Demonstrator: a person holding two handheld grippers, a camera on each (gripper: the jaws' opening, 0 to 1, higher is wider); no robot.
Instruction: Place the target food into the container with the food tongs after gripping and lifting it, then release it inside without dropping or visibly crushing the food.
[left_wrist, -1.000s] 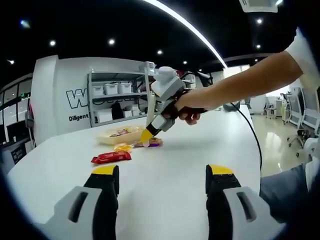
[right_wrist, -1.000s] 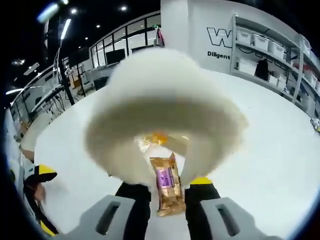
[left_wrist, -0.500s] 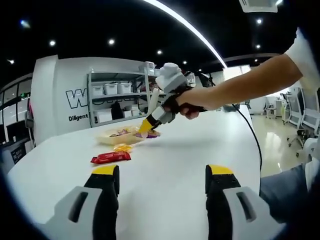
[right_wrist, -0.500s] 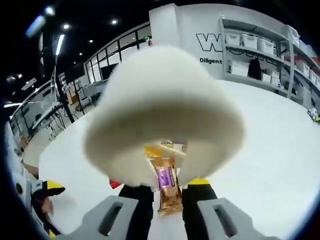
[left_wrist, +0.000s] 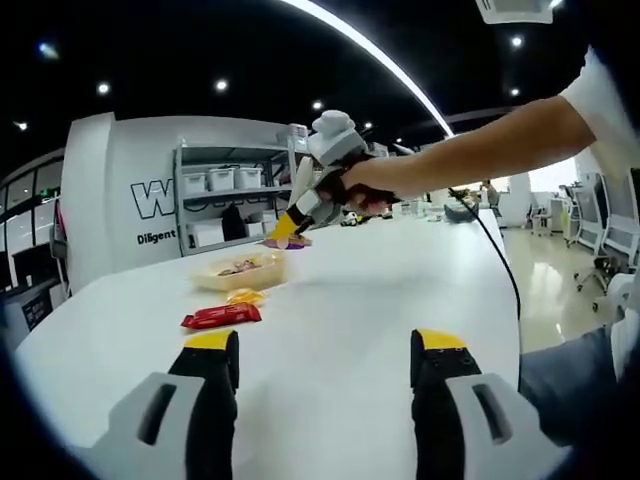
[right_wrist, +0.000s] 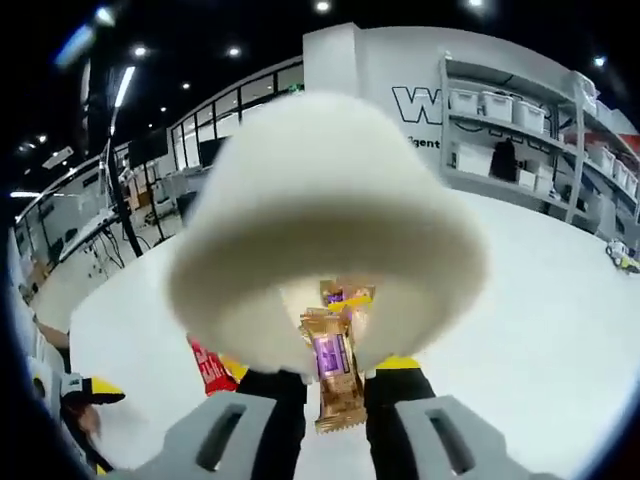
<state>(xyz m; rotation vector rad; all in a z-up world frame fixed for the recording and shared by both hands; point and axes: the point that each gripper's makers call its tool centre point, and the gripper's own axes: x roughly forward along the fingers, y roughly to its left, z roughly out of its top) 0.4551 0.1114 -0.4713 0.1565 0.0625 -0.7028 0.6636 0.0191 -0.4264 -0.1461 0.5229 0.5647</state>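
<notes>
Looking along my right tongs (right_wrist: 335, 372), I see them clenched on a gold-wrapped snack bar with a purple label (right_wrist: 334, 372), which stands between the yellow-tipped jaws. A pale, blurred tong handle (right_wrist: 325, 215) arches over the centre of that view. Past it, at about 12 o'clock from the bar, a bit of the container's contents (right_wrist: 345, 296) peeks through, and a red packet (right_wrist: 207, 365) lies at 9 o'clock on the white tabletop (right_wrist: 540, 300).

The left gripper view gives me the wider picture: the right tongs (left_wrist: 285, 227) hang in the air with the bar (left_wrist: 293, 241) at their tip, held by a hand (left_wrist: 362, 193), above and just beyond the shallow yellow container (left_wrist: 239, 270). The red packet (left_wrist: 222, 315) and a small yellow packet (left_wrist: 246, 296) lie on the tabletop (left_wrist: 400, 280) nearer me. My left tongs (left_wrist: 325, 360) are released, jaws wide apart, nothing between them. Shelving with white bins (left_wrist: 228, 200) stands at 11 o'clock.
</notes>
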